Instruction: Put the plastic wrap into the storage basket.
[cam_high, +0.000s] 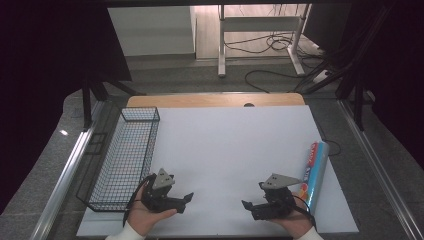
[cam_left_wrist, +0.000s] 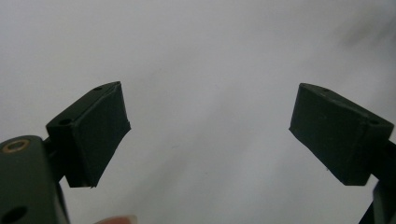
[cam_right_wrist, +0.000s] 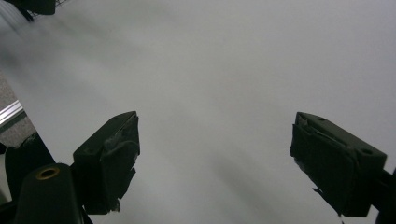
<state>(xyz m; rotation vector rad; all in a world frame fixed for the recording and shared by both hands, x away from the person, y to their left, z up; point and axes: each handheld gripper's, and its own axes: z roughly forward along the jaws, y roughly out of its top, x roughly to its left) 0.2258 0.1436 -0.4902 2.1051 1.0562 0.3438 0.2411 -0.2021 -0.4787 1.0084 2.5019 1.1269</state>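
Now, both grippers are held low over the white sheet (cam_high: 230, 150), jaws spread wide and empty. The foil roll box (cam_high: 315, 172) lies just beside the right gripper (cam_high: 251, 208), so a square approach across its long body is advised. The wire basket (cam_high: 125, 160) stands near the left gripper (cam_high: 184, 202); nothing lies between.

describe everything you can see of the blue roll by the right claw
The blue roll is a long, glossy cylinder, apparently a packaged wrap or foil, with red and white print along one side. It lies flat at the white sheet's right edge, running front to back, just beside the right claw. Whether they touch is unclear.
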